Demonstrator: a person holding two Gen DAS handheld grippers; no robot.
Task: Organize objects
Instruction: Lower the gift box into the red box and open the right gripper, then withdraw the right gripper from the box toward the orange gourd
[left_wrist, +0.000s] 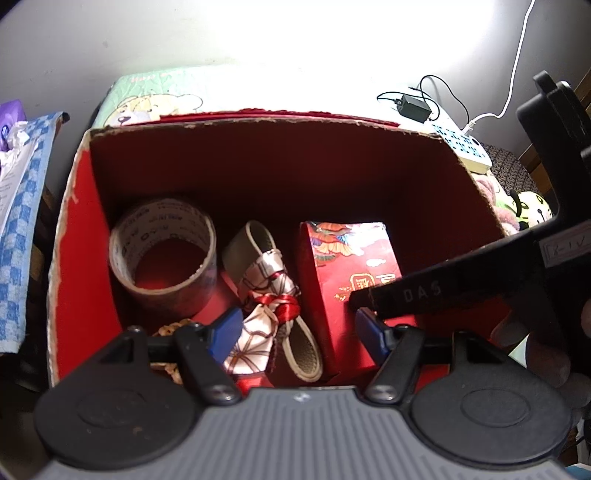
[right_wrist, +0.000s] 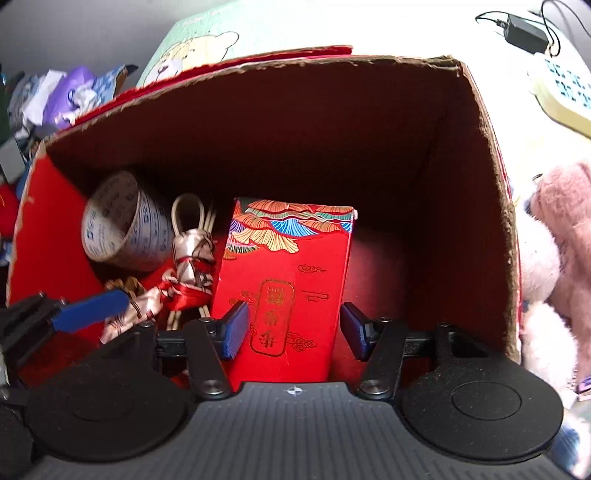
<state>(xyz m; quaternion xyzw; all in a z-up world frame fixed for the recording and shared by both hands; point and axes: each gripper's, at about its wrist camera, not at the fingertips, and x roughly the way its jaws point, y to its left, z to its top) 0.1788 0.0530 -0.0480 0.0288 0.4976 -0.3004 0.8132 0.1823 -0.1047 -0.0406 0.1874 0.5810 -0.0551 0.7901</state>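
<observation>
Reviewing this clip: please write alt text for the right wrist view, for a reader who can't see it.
The right hand-held gripper is open, its blue pads either side of a red gift box standing inside a red cardboard box. Left of it lie a roll of tape and a ribbon-tied scarf bundle; a pink plush toy sits outside.

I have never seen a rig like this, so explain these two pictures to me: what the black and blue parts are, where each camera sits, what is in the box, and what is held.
There is no robot here. A person holds a two-finger gripper in each hand, and a fisheye camera on each looks forward along its blue-padded fingers. Both views look down into a red cardboard box. Inside lie a tape roll, a looped strap tied with a patterned scarf, and a red decorated packet. The left gripper is open above the scarf, holding nothing. The right gripper is open with its fingers either side of the packet, not closed on it.
</observation>
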